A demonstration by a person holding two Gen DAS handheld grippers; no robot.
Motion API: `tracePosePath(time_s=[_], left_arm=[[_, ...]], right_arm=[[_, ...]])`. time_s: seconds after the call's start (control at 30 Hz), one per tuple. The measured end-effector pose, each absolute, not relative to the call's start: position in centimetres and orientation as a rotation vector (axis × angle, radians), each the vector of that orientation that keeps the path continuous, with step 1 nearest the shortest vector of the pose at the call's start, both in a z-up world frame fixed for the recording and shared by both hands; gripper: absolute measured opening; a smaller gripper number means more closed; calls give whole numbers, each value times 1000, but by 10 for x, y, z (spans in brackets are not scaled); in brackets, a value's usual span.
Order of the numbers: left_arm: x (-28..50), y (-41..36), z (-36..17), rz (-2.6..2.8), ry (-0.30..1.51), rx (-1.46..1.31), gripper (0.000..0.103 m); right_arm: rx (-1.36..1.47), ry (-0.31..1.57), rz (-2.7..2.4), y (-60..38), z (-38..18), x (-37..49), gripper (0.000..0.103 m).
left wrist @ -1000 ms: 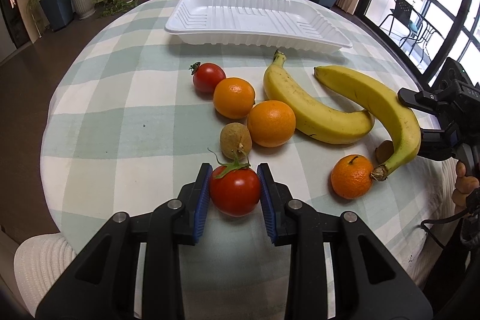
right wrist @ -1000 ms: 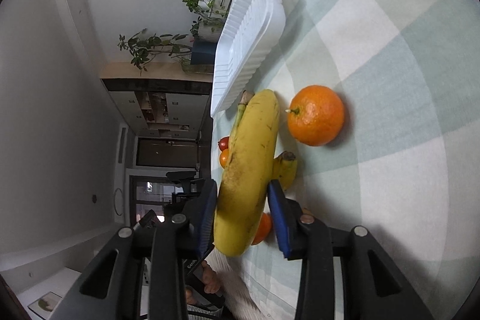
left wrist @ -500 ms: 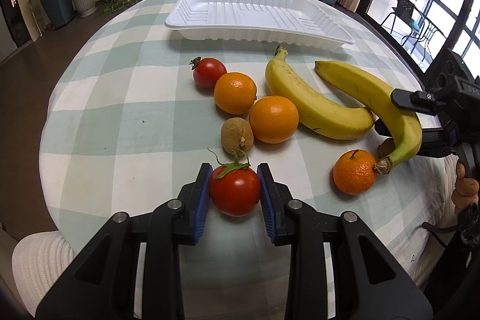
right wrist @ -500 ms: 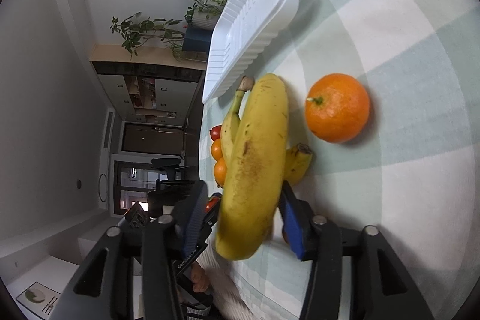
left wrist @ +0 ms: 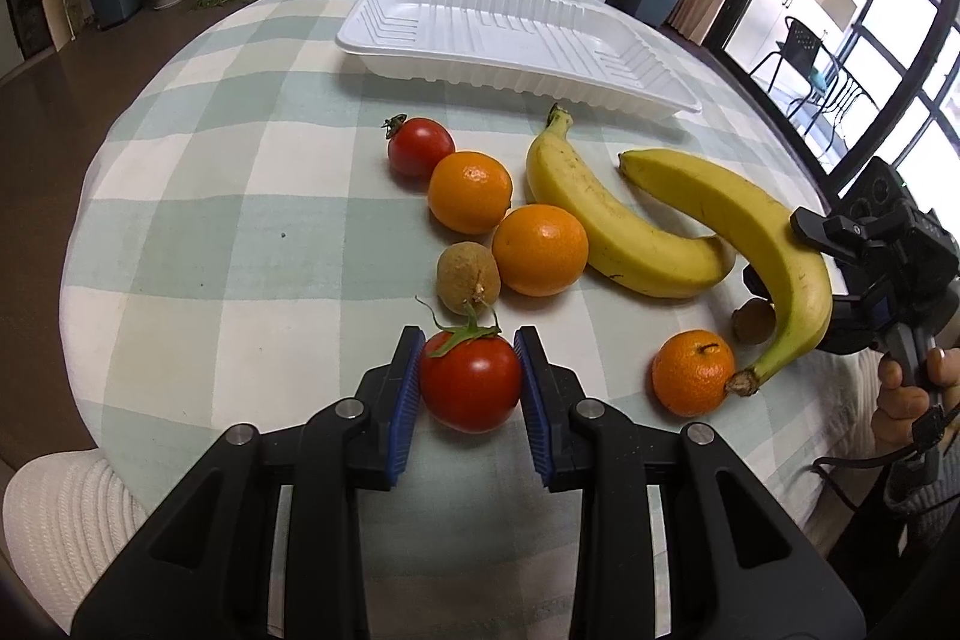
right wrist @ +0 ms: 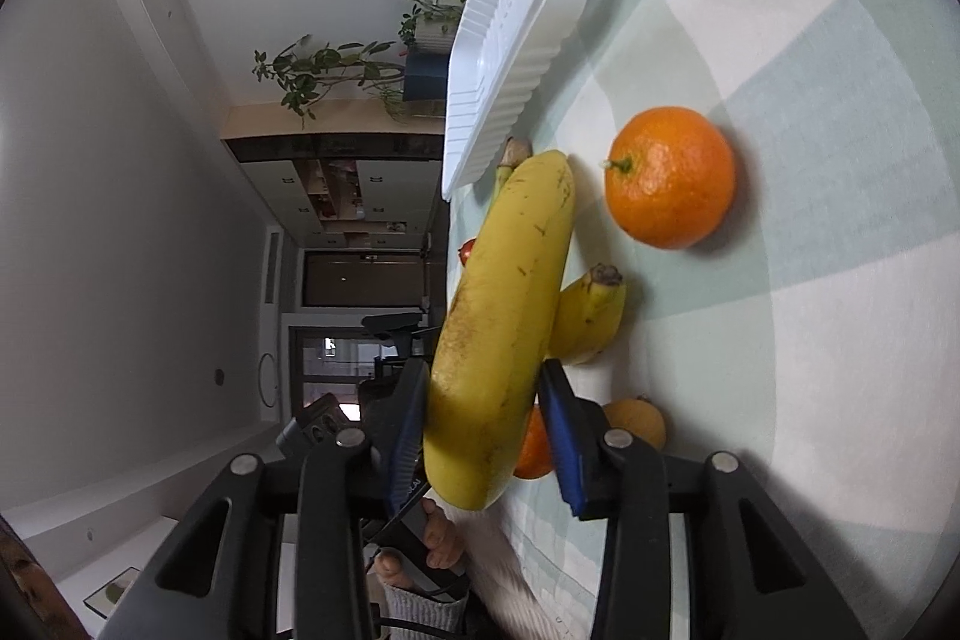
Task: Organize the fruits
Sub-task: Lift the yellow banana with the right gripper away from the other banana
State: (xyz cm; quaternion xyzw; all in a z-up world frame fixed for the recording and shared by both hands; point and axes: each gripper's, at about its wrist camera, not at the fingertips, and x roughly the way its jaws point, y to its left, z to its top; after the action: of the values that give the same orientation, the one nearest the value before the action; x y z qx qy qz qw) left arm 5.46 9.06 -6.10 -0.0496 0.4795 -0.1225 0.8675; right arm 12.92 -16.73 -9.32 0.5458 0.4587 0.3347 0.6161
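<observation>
Checked tablecloth — left gripper clamps tomato, no legible writing.

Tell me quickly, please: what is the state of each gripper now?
Left gripper: closed on the near tomato, both fingers against it.
Right gripper: closed on a banana, raised off the table.

Red tomato pinched between blue pads near table edge. Spotted banana lifted, tilted, stem down. Empty white tray at far side.
</observation>
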Motion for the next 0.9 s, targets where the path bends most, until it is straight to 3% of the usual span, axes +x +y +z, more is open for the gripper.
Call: tracePosePath(time_s=[0.33, 0.63, 0.9], left_arm=[[52, 90, -56, -259, 998, -99, 28], [53, 91, -58, -250, 1002, -100, 28], [54, 93, -61, -246, 1012, -108, 28]], right_arm=[[1275, 1048, 822, -166, -95, 130, 40], [1166, 1109, 811, -147, -85, 151, 48], [1212, 1120, 826, -139, -89, 161, 42]])
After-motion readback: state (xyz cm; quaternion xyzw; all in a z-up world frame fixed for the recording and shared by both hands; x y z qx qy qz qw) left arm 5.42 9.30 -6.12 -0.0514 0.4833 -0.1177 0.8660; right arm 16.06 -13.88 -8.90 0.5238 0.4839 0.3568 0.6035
